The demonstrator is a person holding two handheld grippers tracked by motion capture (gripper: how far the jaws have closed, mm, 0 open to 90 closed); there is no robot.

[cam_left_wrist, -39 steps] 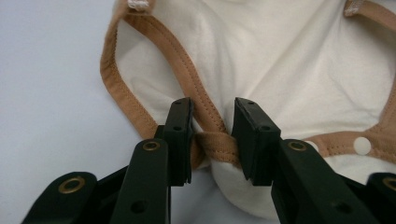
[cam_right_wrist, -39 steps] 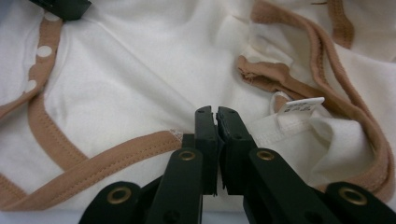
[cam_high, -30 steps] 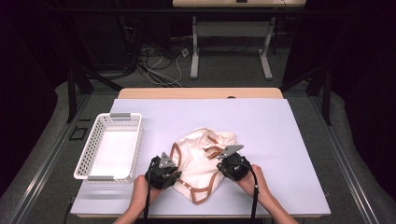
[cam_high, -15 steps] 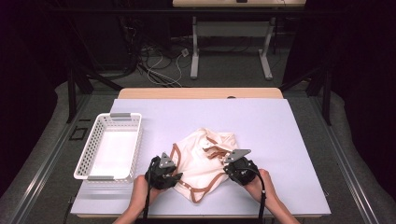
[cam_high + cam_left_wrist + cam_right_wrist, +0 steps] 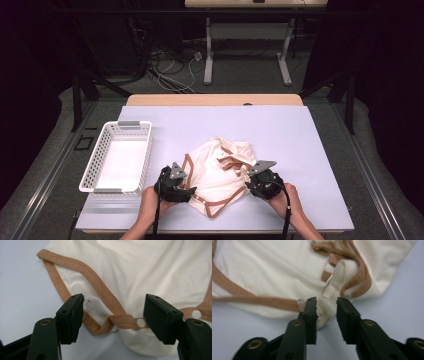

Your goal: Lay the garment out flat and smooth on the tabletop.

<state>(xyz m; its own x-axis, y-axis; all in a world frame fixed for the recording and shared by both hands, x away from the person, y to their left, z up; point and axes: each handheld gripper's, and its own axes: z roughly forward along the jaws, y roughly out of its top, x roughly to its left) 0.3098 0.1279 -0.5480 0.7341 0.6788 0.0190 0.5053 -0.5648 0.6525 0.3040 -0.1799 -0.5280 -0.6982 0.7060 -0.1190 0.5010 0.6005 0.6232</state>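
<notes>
On the lilac table (image 5: 310, 150), both grippers' jaws, just opening, straddle the crumpled bodysuit (image 5: 220, 170), its shape hidden.

Dark room — grey floor (image 5: 45, 165), table legs (image 5: 209, 55) behind.

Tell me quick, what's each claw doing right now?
Left claw: open, just been opening, garment hem between its jaws, unpressed.
Right claw: open, just been opening, cloth edge between jaws.

One garment (image 5: 220, 172) on one table (image 5: 310, 150) — cream with tan trim. One basket (image 5: 118, 157). Two grippers — left (image 5: 181, 189), right (image 5: 254, 183) — and two hands.
</notes>
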